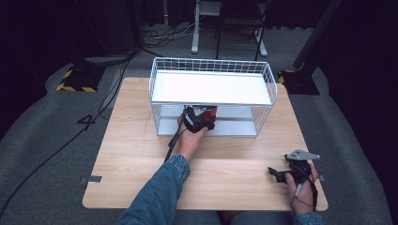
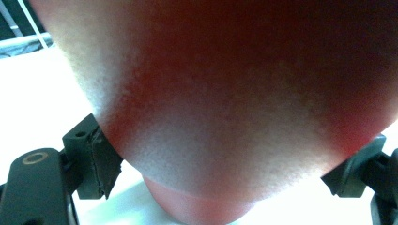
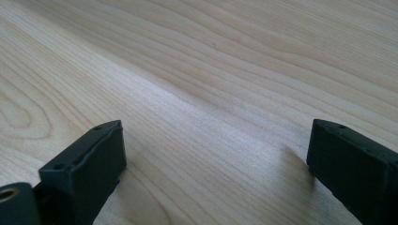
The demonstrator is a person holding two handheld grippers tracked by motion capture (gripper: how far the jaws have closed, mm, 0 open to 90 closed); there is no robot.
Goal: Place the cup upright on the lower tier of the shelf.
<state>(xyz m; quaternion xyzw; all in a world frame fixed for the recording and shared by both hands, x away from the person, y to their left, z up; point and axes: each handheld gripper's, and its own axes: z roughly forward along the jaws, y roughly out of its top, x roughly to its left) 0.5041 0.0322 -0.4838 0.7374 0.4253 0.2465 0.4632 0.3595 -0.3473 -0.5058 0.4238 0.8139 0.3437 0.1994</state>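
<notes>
Our left gripper (image 1: 201, 118) is closed on a red rounded object (image 2: 244, 108), its two black jaws pressing the object's lower flanks from either side in the left gripper view, so the grip looks firm and the thing sits centred between them. What the object is we cannot tell; it is too close and blurred, with only a smooth red-to-pale skin showing. From above, gripper and object are at the near opening of the lower tier of the white wire rack (image 1: 270, 84), just under the front edge of its upper shelf, with the white lower floor beneath. The move ahead, as we judge it, turns on this: the rack lies straight away from the left hand, on the far side, so the object goes forward and down onto that lower floor, keeping below the upper shelf. Our right gripper (image 1: 284, 174) rests well apart at the near right of the tabletop (image 1: 131, 154), jaws spread wide over bare wood and holding nothing, too far off to help.
</notes>
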